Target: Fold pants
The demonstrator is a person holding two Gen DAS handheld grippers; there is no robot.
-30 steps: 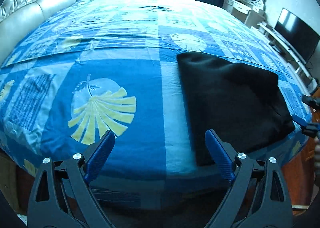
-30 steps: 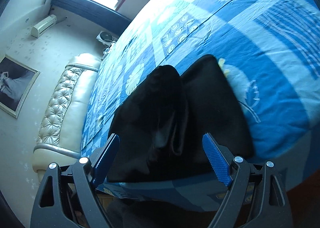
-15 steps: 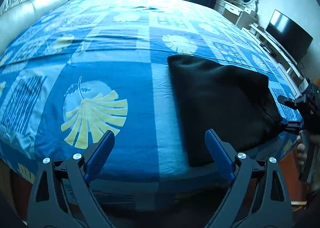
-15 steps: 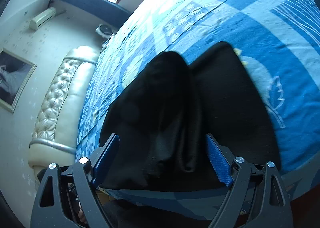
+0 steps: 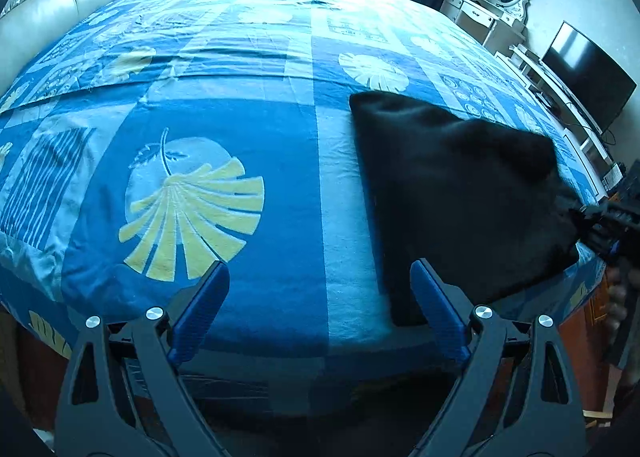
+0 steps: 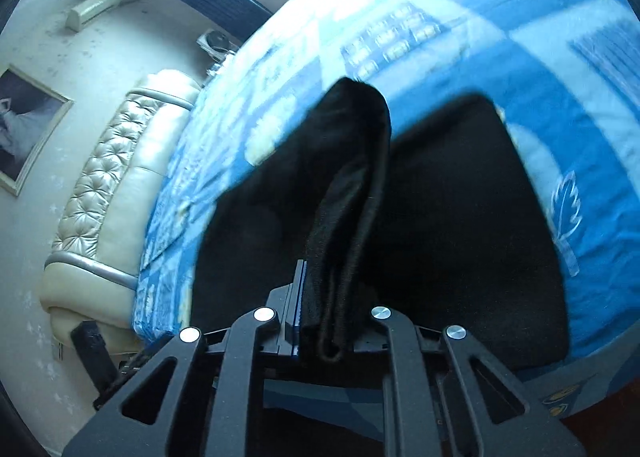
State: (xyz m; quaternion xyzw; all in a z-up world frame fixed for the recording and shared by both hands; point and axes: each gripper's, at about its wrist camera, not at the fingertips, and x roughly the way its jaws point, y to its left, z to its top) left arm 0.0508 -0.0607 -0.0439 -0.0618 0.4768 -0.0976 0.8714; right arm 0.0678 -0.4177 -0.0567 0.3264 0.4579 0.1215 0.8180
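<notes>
One pants (image 6: 352, 193) fold, lengthwise up-bed.

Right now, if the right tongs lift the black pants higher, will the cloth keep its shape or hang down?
Probably it hangs: the black pants already fold and sag from the shut right tongs. They look thick and soft, so likely not slippery on the bedspread. The left tongs are open and give no support.
</notes>
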